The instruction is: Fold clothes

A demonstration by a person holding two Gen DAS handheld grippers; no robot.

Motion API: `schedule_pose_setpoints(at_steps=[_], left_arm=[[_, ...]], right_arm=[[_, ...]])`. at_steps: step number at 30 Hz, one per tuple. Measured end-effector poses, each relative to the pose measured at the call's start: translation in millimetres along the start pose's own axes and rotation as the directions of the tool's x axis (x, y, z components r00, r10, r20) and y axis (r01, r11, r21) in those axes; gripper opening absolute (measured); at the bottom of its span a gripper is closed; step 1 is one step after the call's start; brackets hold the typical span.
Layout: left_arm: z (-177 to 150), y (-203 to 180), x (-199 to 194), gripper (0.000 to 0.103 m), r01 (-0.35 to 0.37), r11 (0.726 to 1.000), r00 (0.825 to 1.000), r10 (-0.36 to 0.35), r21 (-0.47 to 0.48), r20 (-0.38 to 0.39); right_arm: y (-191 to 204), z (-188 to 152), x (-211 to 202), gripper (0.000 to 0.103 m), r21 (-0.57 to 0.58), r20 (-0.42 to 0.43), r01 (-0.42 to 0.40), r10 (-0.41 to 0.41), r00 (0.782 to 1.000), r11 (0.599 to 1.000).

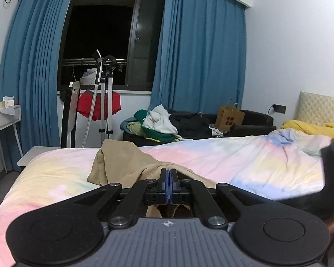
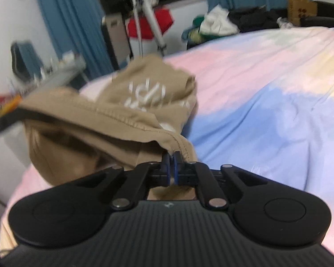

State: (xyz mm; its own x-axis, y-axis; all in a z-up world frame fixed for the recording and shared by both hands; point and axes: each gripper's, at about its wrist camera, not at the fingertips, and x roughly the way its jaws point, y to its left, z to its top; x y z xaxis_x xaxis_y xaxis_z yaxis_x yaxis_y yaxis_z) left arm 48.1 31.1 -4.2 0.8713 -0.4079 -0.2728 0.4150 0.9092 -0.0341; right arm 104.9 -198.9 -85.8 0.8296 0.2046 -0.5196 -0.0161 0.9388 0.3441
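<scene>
Tan garment (image 1: 120,164) lies bunched on the bed (image 1: 245,164), over a pastel sheet, toward the foot end near the window. Left gripper (image 1: 169,174) has its fingers clenched on a fold of the cloth, which humps up around the blue pads. Right gripper (image 2: 172,155) pinches a stitched hem of the same garment (image 2: 113,115), its fingers closed on the fabric; white lettering shows on the lifted cloth, too blurred to read. Behind the bed, clothes (image 1: 160,122) are heaped on a dark sofa (image 1: 251,122).
</scene>
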Motion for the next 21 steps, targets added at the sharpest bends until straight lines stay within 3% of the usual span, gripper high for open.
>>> schedule_pose_setpoints(at_steps=[6, 13, 16, 17, 18, 21], left_arm=[[-3.9, -6.7, 3.6, 0.001, -0.021, 0.999, 0.999, 0.022, 0.027, -0.04], [-22.7, -11.6, 23.9, 0.004, -0.001, 0.995, 0.99, 0.015, 0.098, -0.14], [-32.6, -21.2, 27.9, 0.023, 0.043, 0.985, 0.985, -0.014, 0.165, -0.172], [-36.2, -25.9, 28.4, 0.037, 0.06, 0.979, 0.984, -0.025, 0.194, -0.179], [-42.0, -29.9, 30.5, 0.043, 0.07, 0.972, 0.983, -0.028, 0.226, -0.184], [-54.6, -43.6, 38.0, 0.043, 0.057, 0.943, 0.979, 0.012, 0.328, -0.204]], right_arm=[[-8.3, 7.1, -43.0, 0.004, 0.028, 0.175, 0.049, -0.053, 0.983, 0.998], [-20.4, 9.8, -25.3, 0.006, 0.086, 0.079, 0.042, -0.049, 0.996, 0.995], [-23.6, 10.7, -23.4, 0.007, 0.107, 0.065, 0.029, -0.037, 0.997, 0.994], [-20.7, 10.0, -25.4, 0.008, 0.106, 0.073, 0.033, -0.041, 0.996, 0.994], [-18.5, 9.5, -27.3, 0.008, 0.104, 0.082, 0.037, -0.046, 0.996, 0.994], [-18.8, 10.7, -28.4, 0.008, 0.1, 0.093, 0.046, -0.055, 0.994, 0.994]])
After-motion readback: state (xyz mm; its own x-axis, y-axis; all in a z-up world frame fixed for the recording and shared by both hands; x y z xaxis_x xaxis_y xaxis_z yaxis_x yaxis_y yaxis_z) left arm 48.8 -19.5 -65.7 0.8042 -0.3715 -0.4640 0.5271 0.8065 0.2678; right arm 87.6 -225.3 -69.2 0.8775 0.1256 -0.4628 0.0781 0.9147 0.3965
